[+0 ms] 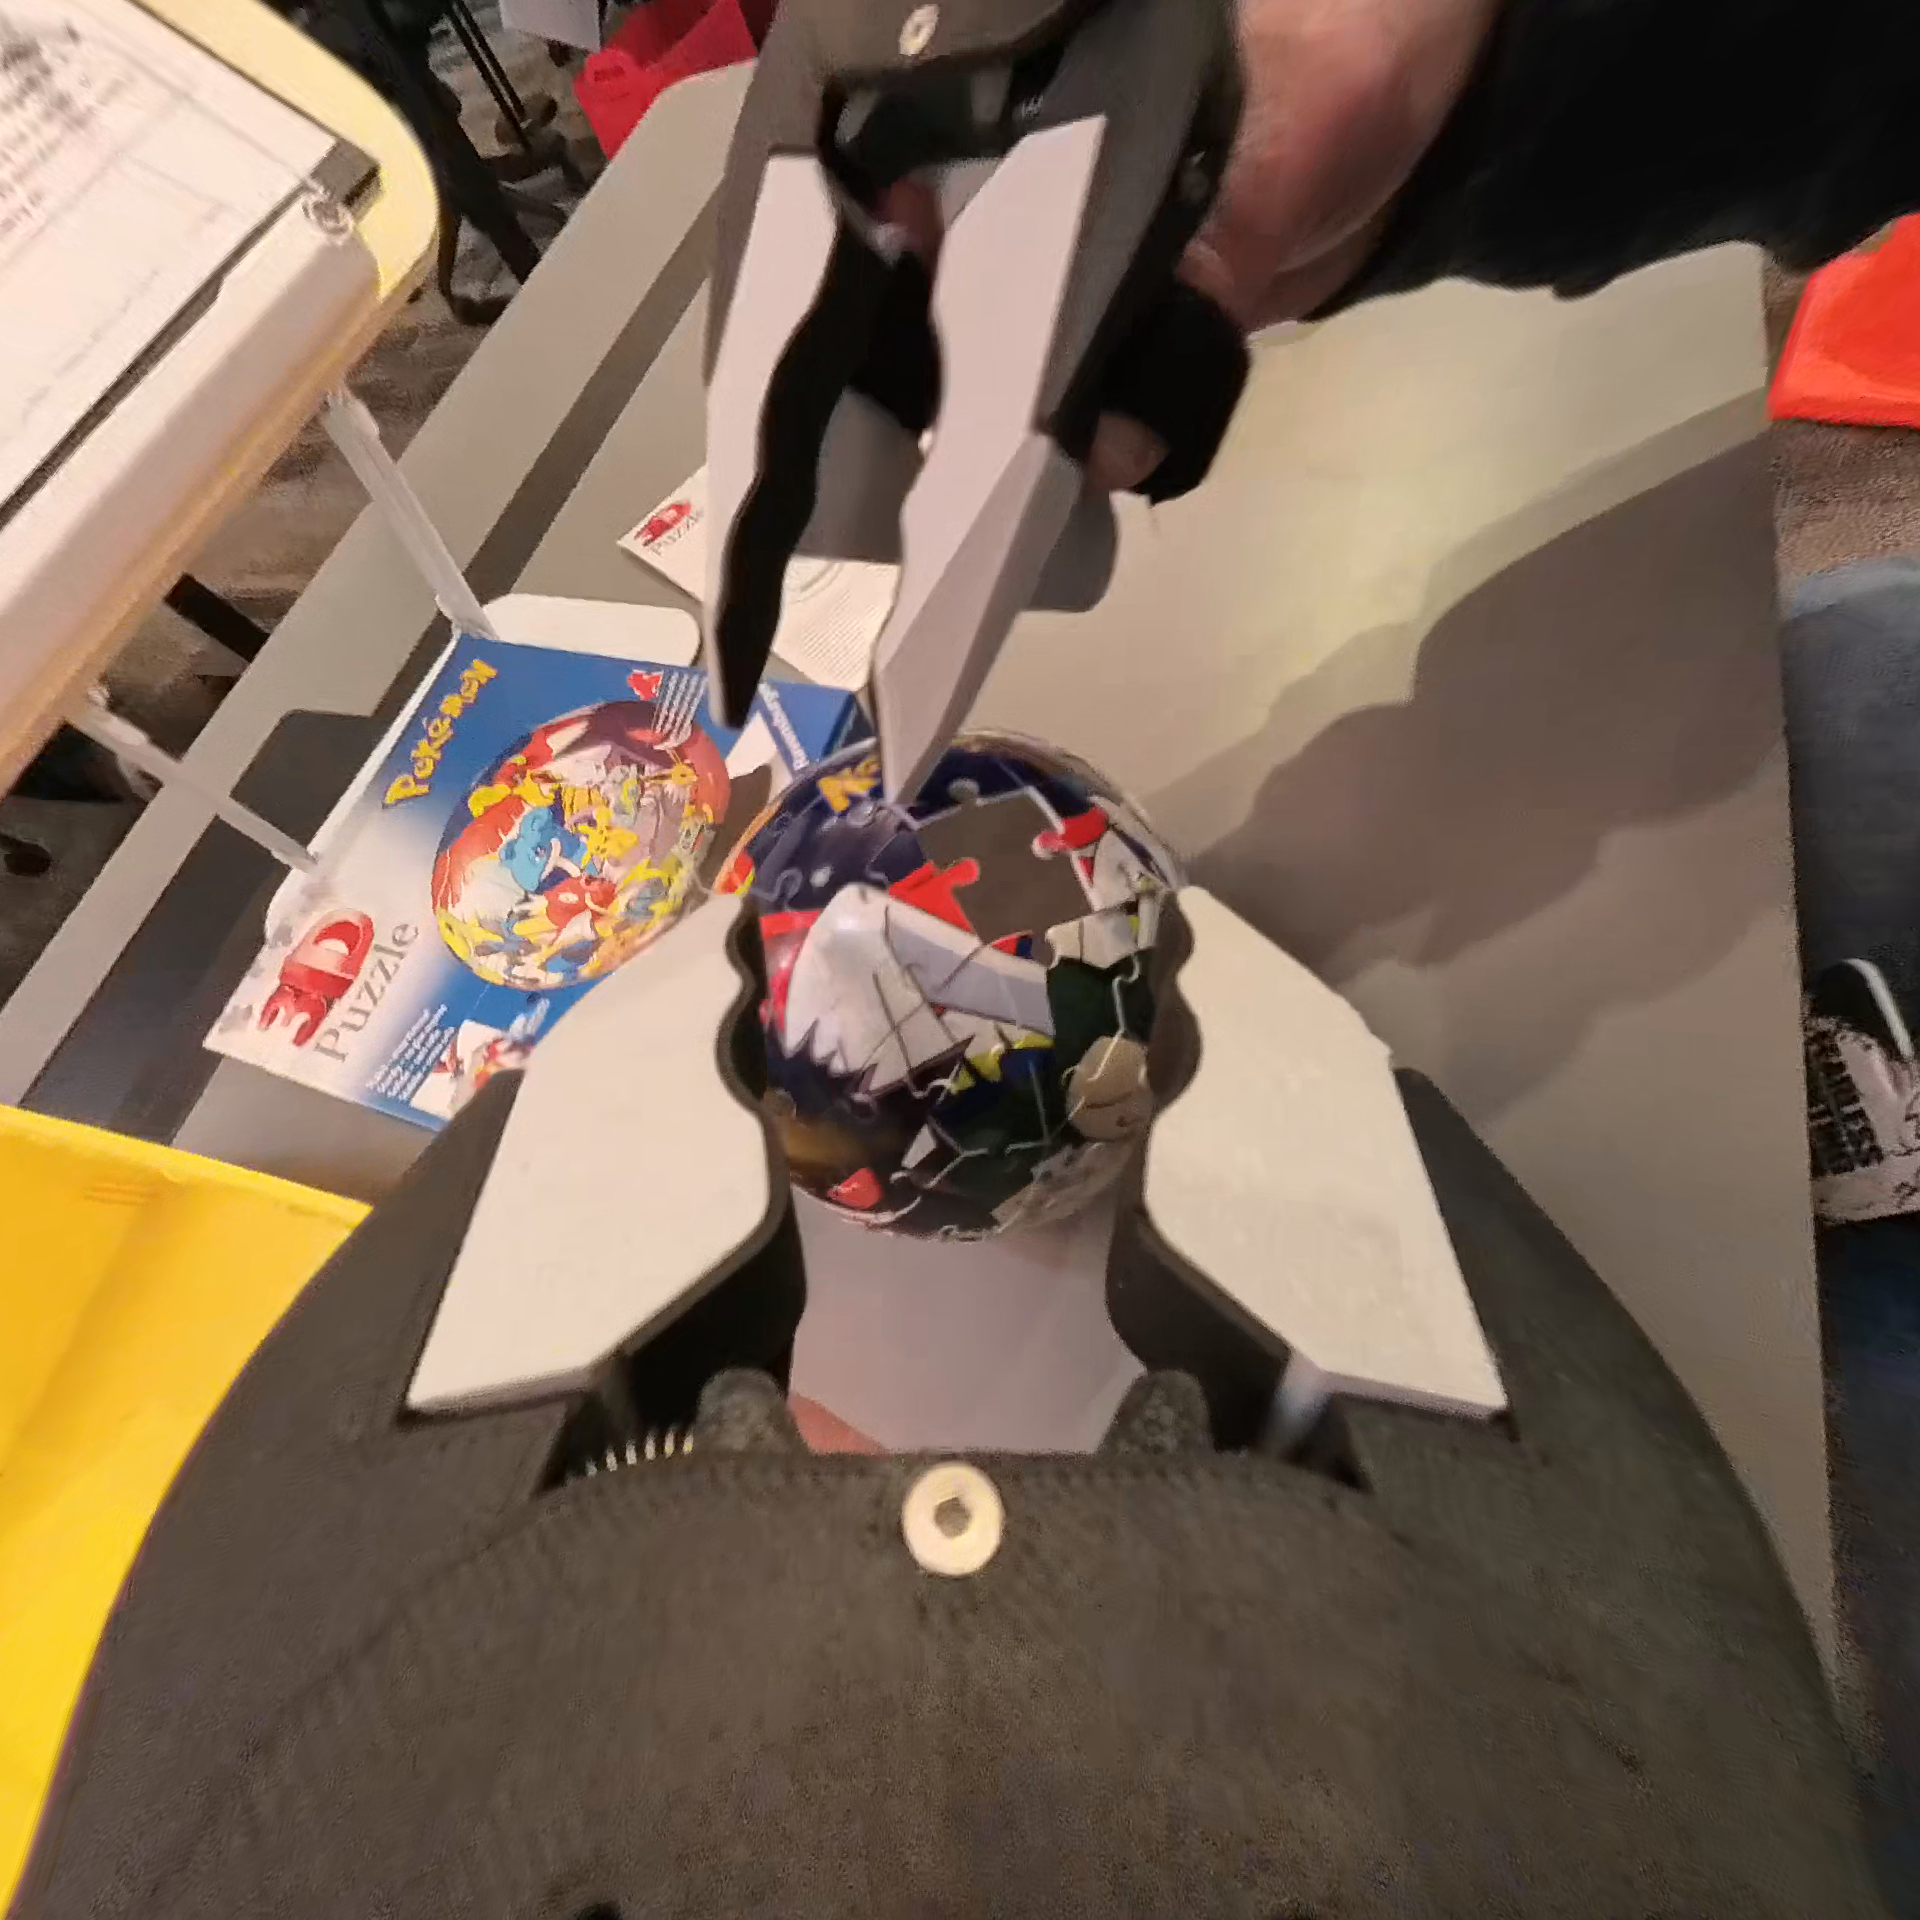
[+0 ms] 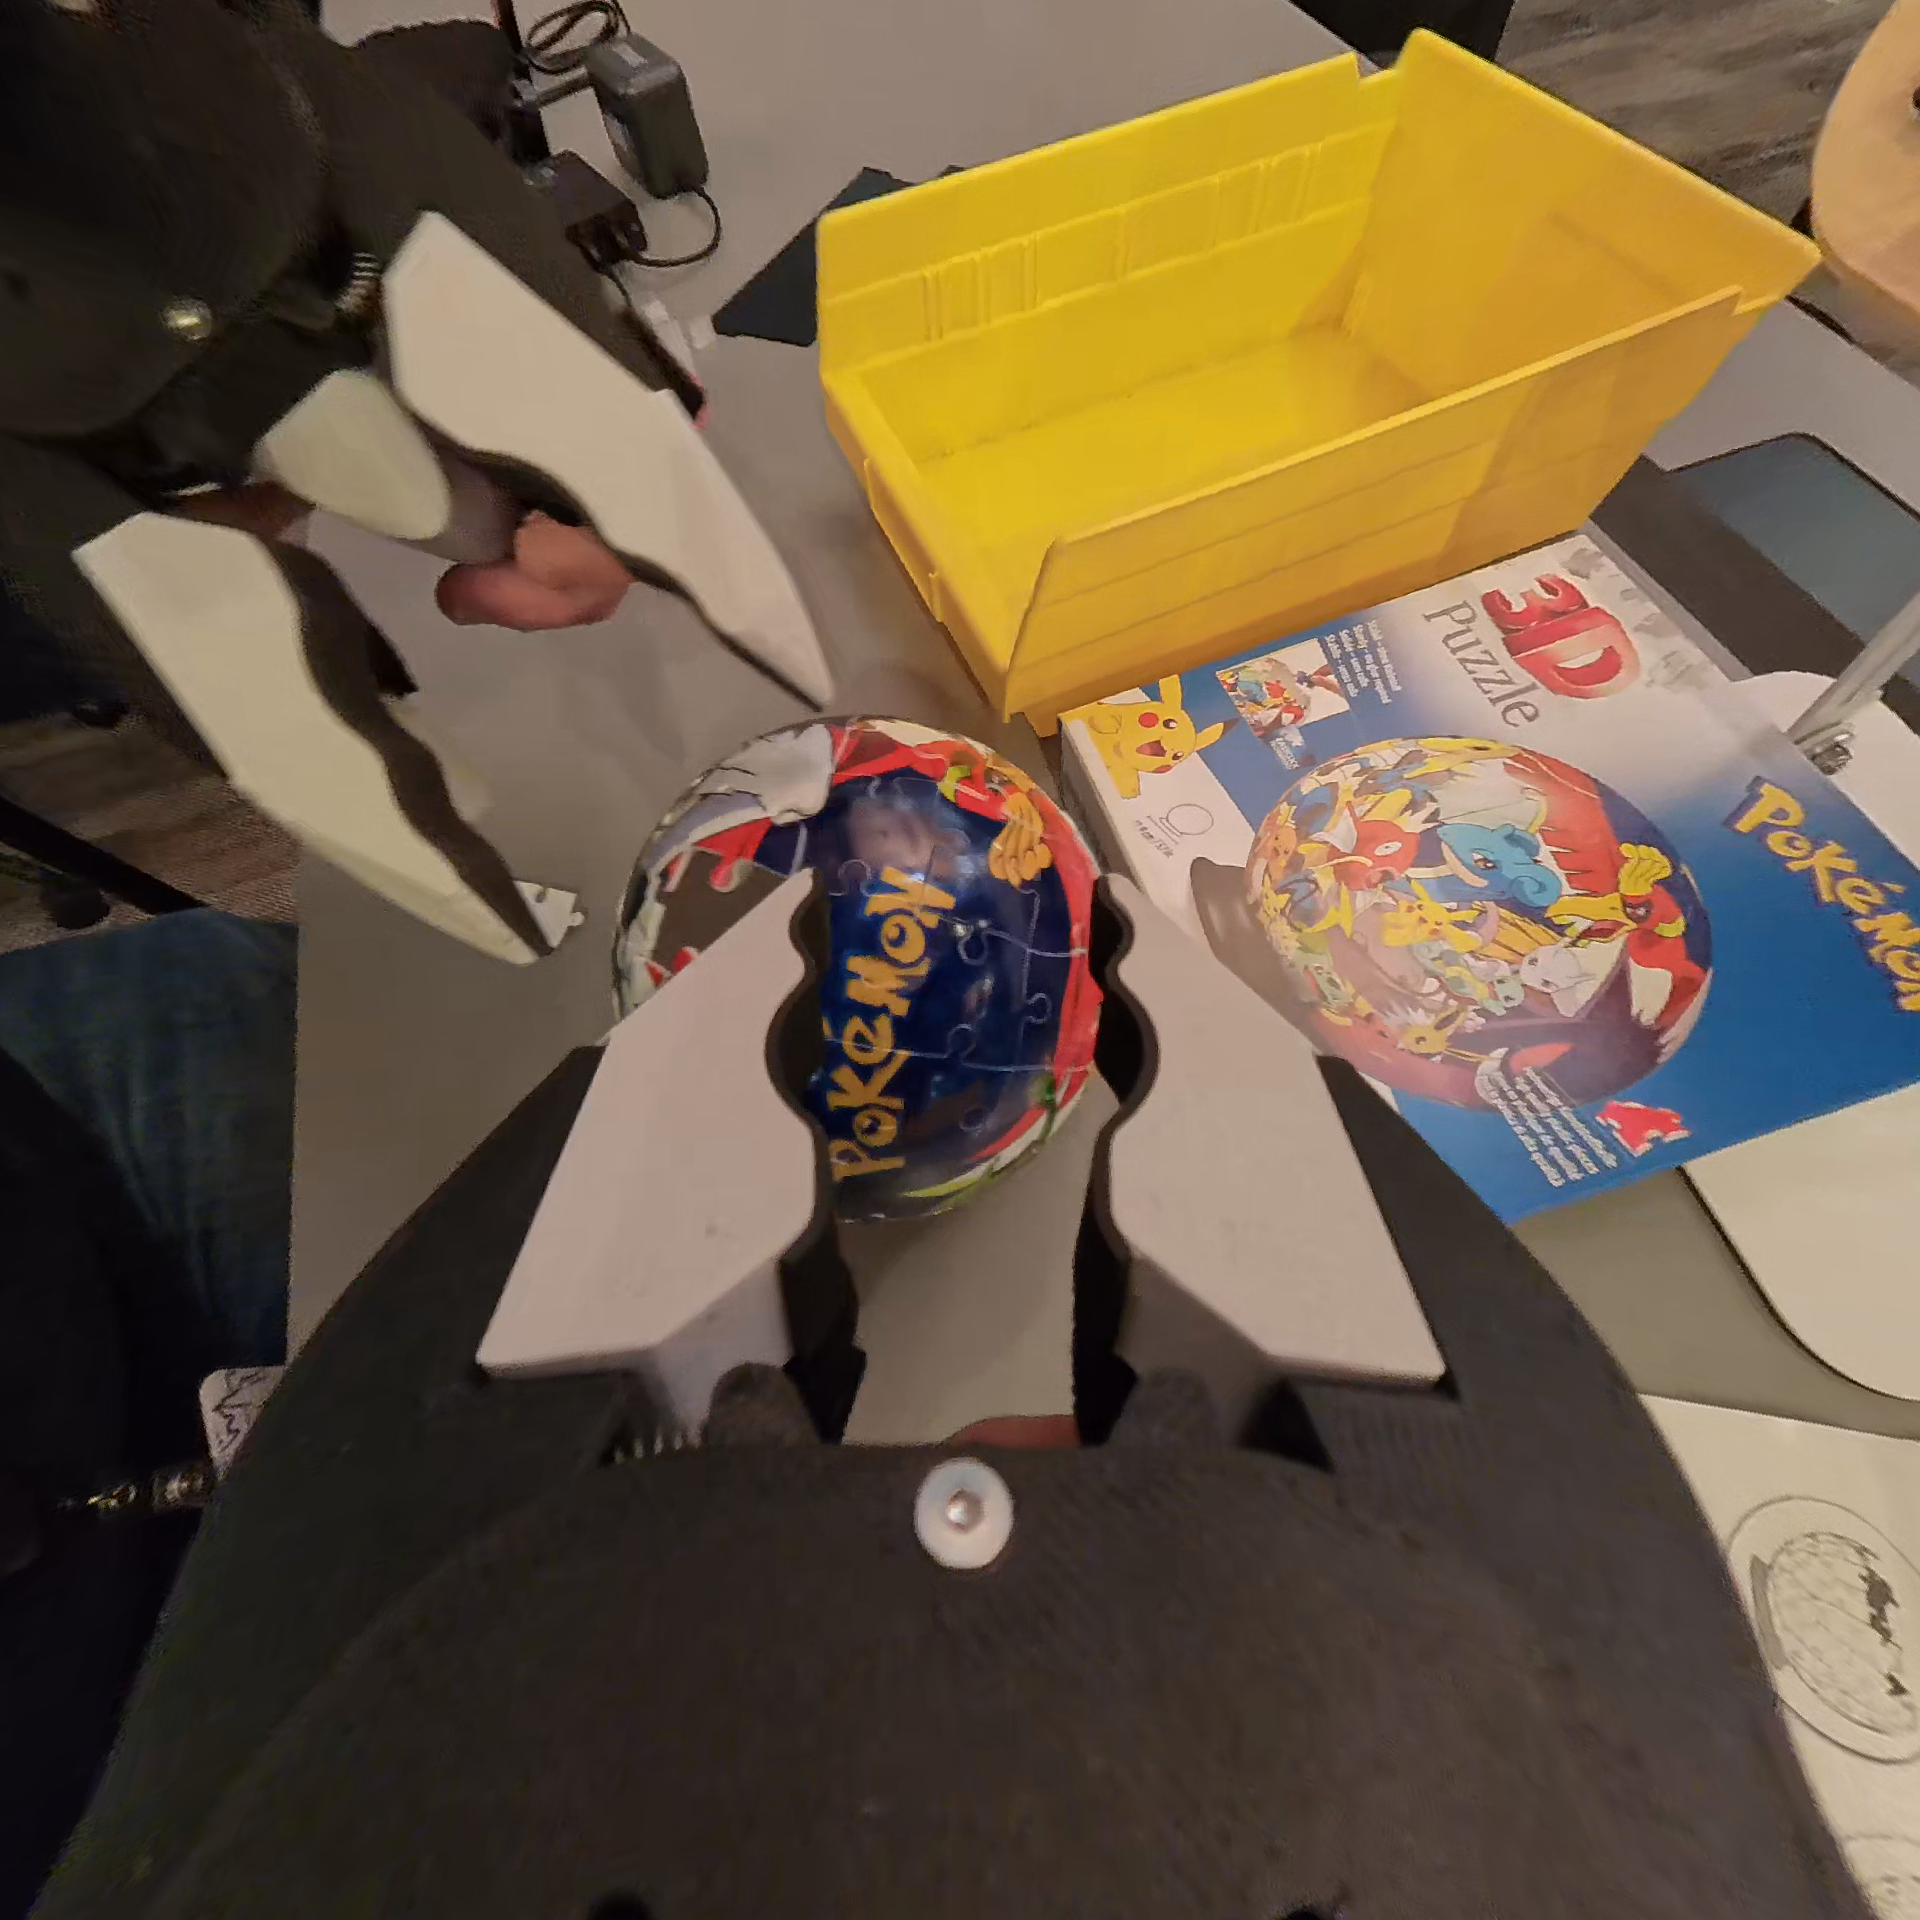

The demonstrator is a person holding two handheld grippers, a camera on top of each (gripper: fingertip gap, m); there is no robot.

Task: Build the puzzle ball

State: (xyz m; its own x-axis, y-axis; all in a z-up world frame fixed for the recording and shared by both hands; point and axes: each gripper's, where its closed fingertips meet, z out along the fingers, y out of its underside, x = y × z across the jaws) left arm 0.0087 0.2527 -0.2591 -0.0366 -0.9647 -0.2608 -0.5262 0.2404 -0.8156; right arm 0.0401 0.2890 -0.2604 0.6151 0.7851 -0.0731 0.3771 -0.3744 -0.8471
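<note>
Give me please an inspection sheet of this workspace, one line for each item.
Surface: grey table, plain.
Job's things: puzzle ball on the table, nearly built; one gap on its upper side.
Clutter: yellow bin, puzzle box, paper leaflet.
Grippers: left gripper open, close to the ball; right gripper open, one fingertip touching the ball beside the gap.
Cables: black cables with an adapter, far side.
Surroundings: person's leg in jeans; another table with papers.

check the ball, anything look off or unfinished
Yes: the puzzle ball has an open hole near its top, where pieces are missing and the grey inside shows. Both grippers are open around it. Nothing looks spilled or broken.
</note>
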